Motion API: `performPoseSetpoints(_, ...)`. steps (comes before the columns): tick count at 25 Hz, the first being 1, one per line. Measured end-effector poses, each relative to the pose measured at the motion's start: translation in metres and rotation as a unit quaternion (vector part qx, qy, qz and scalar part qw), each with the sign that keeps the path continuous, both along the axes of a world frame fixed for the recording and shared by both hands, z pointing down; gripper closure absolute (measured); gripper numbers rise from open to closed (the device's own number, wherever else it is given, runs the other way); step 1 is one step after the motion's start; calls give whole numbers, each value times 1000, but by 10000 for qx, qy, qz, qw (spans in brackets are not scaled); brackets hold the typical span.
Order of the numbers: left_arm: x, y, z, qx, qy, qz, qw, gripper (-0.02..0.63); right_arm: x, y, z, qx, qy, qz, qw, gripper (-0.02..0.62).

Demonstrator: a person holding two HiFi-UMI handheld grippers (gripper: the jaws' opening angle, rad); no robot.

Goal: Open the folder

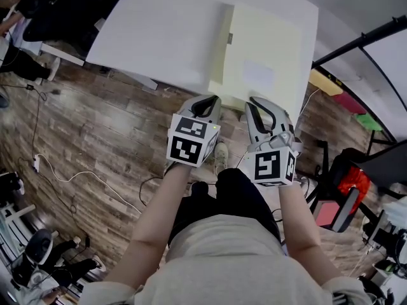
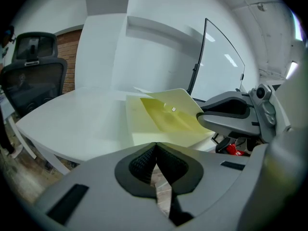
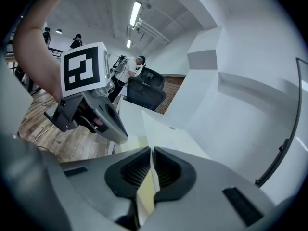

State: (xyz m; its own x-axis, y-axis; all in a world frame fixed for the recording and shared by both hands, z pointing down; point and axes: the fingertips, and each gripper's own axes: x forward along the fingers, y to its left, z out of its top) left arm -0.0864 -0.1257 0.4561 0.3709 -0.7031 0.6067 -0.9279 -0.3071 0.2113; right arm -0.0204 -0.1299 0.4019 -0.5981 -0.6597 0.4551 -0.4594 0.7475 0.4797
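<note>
Closest in, the right gripper [image 3: 151,150] has its ribbed pads nearly together, pinched on a thin pale yellow sheet that runs down between them. That sheet is the front cover of the folder [image 1: 261,49]. The grip sits at the cover's near edge, at the side of the table [image 1: 165,30] closest to the person.

From the left gripper view, the folder [image 2: 168,119] is partly open. Its upper leaf is tilted up off the lower one, and a deeper yellow inside with a small round metal fitting shows between them. The right gripper [image 2: 204,115] holds the raised leaf at its right-hand corner.

The left gripper [image 2: 155,146] has its jaws closed tip to tip with nothing between them. Only wooden floor shows through the slit below the pads. In the head view it hovers just short of the folder's near left corner, close beside the right gripper [image 1: 254,103] without touching it. The left gripper [image 1: 206,100] points at the table edge.

The folder lies on the right half of the white table, near its front edge. The rest of the tabletop spreads away to the left. A black office chair [image 2: 33,76] stands beyond the far left side of the table. The wooden floor [image 1: 108,138] under the person carries a few loose cables [image 1: 63,176].
</note>
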Motion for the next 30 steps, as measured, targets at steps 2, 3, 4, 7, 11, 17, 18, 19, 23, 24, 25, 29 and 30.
performPoseSetpoints(2, 6, 0, -3, 35, 28, 54, 10000, 589, 3, -1, -6, 29, -103, 58, 9999, 565)
performPoseSetpoints(3, 9, -1, -4, 55, 37, 87, 9999, 589, 5, -1, -10, 37, -165, 90, 9998, 565)
performPoseSetpoints(4, 12, -1, -5, 68, 46, 123, 9999, 589, 6, -1, -13, 31, -229, 119, 9997, 565)
performPoseSetpoints(7, 22, -4, -8, 110, 112, 251, 9996, 589, 9, -2, -20, 7, -417, 196, 9989, 565)
performPoseSetpoints(11, 40, -8, -14, 157, 133, 497, 9986, 589, 19, -3, -31, 26, -641, 343, 9974, 565)
performPoseSetpoints(17, 55, -14, -18, 195, 54, 689, 9974, 589, 37, -4, -42, 90, -755, 604, 9953, 565)
performPoseSetpoints(18, 58, -16, -18, 206, 48, 729, 9971, 589, 40, -5, -42, 107, -778, 643, 9948, 565)
performPoseSetpoints(19, 61, -17, -18, 219, 44, 772, 9968, 589, 43, -5, -43, 123, -810, 686, 9943, 566)
performPoseSetpoints(23, 76, -22, -21, 282, 6, 957, 9950, 589, 56, -6, -52, 138, -1014, 916, 9905, 566)
performPoseSetpoints(24, 81, -23, -21, 290, -9, 1014, 9944, 589, 61, -7, -54, 149, -1069, 969, 9894, 566)
performPoseSetpoints(25, 87, -24, -21, 294, -31, 1077, 9937, 589, 65, -7, -56, 156, -1118, 1023, 9883, 566)
performPoseSetpoints(29, 103, -25, -20, 283, -140, 1331, 9906, 589, 82, -10, -60, 201, -1209, 1269, 9843, 569)
performPoseSetpoints(30, 106, -26, -19, 264, -155, 1379, 9900, 589, 86, -10, -61, 208, -1229, 1330, 9832, 571)
